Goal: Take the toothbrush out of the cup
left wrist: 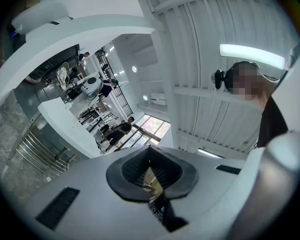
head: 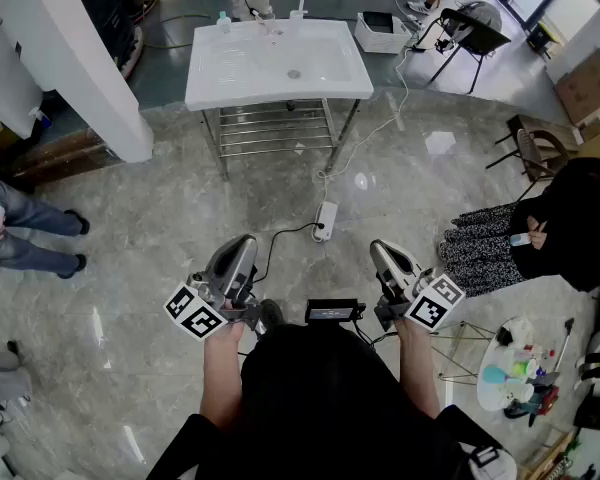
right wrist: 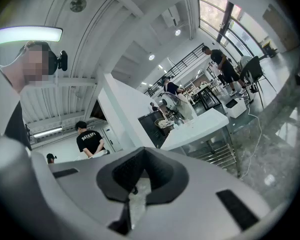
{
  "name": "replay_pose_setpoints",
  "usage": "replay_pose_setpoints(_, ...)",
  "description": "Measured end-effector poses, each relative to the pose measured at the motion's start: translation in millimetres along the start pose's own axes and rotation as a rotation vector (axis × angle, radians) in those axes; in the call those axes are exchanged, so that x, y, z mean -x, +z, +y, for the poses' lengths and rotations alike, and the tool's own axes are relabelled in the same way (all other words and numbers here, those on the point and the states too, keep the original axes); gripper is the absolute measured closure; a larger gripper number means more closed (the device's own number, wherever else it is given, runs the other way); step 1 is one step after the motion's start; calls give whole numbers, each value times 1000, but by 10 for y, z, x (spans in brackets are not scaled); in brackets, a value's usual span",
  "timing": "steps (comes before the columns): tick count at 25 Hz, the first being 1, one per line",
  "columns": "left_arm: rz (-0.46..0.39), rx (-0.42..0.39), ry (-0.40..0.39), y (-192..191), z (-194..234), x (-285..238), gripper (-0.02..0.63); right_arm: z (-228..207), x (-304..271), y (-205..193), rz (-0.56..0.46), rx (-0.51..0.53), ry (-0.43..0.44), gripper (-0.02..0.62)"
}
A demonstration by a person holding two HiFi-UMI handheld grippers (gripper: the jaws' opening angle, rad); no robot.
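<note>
A white washbasin stand (head: 278, 63) is far ahead across the floor. Small items line its back edge, among them a pale bottle (head: 223, 20) and a clear cup-like thing (head: 271, 23). They are too small to make out a toothbrush. My left gripper (head: 244, 244) and right gripper (head: 379, 249) are held close to my body, well short of the stand. Both are shut with nothing between the jaws. The left gripper view shows shut jaws (left wrist: 150, 171) tilted up, with the stand (left wrist: 65, 119) at the left. In the right gripper view the shut jaws (right wrist: 140, 176) point level toward the stand (right wrist: 197, 126).
A power strip (head: 324, 220) and its cable lie on the marble floor between me and the stand. A white pillar (head: 75, 58) rises at the left. A person (head: 25, 233) stands at the left and another sits at the right (head: 550, 233). A small round table (head: 515, 373) with bottles is at the lower right.
</note>
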State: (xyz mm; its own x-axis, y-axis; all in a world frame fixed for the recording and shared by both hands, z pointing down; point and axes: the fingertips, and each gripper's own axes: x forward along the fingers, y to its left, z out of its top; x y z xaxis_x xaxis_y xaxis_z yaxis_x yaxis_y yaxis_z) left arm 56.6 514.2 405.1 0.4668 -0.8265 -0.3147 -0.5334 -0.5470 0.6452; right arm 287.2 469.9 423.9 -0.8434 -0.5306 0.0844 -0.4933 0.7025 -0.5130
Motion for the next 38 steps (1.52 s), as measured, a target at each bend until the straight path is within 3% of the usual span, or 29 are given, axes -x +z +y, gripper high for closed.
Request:
replay_pose_setpoints(15,-37,-14,-21,467,94,352,598,446,-423,-12,14,50,16,589)
replay_pose_setpoints(22,-62,-14,-10,461,156,423,598,477,-523,-18,12,58,36,589)
replay_pose_setpoints(32,-32,5,5,322,275,402,598,295,-582,-194,32,20,9,589)
replay_pose_setpoints(38,-14,-11,45,336,463,240,598,35,-911,-141,44,-7,45,589)
